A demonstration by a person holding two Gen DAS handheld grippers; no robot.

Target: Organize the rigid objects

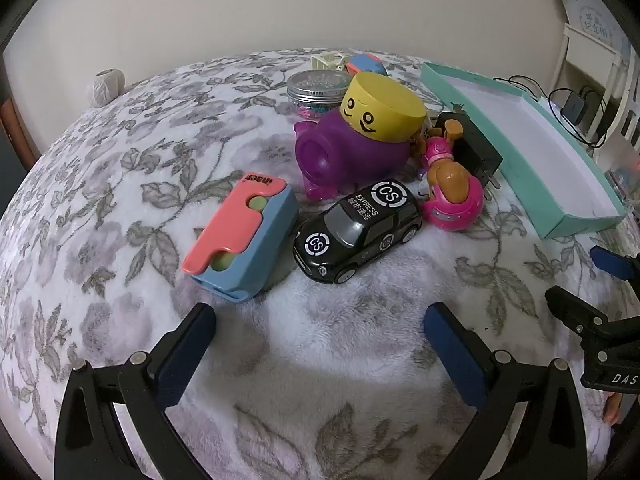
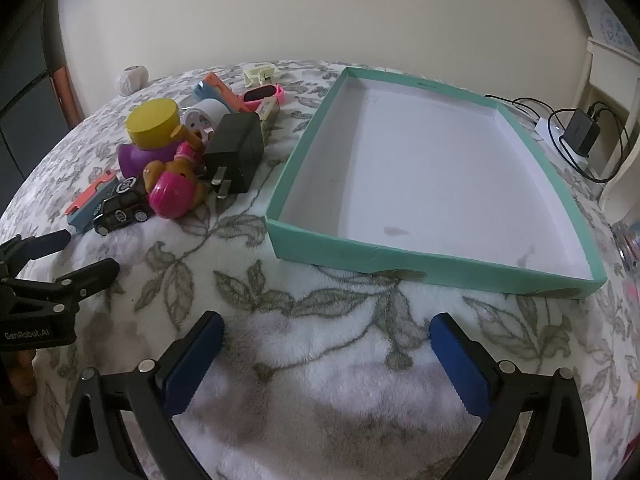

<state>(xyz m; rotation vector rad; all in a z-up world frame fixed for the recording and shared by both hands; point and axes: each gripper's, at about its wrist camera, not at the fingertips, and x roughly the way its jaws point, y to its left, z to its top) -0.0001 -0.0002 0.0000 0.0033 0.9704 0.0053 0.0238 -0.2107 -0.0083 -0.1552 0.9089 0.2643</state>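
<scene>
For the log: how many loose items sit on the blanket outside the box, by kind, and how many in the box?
Toys: 5, black car, purple figure with yellow head, pink pup figure, two pink-and-blue blocks
Electronics: 3, black plug adapter, white plug, pink watch
Jar: 1
Cream clip: 1
In the teal box: 0
Total: 10

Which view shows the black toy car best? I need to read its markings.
The left wrist view: the black toy car sits close and central, its roof and hood markings readable. In the right wrist view it is small, far to the left, side-on, its print too small to read.
</scene>
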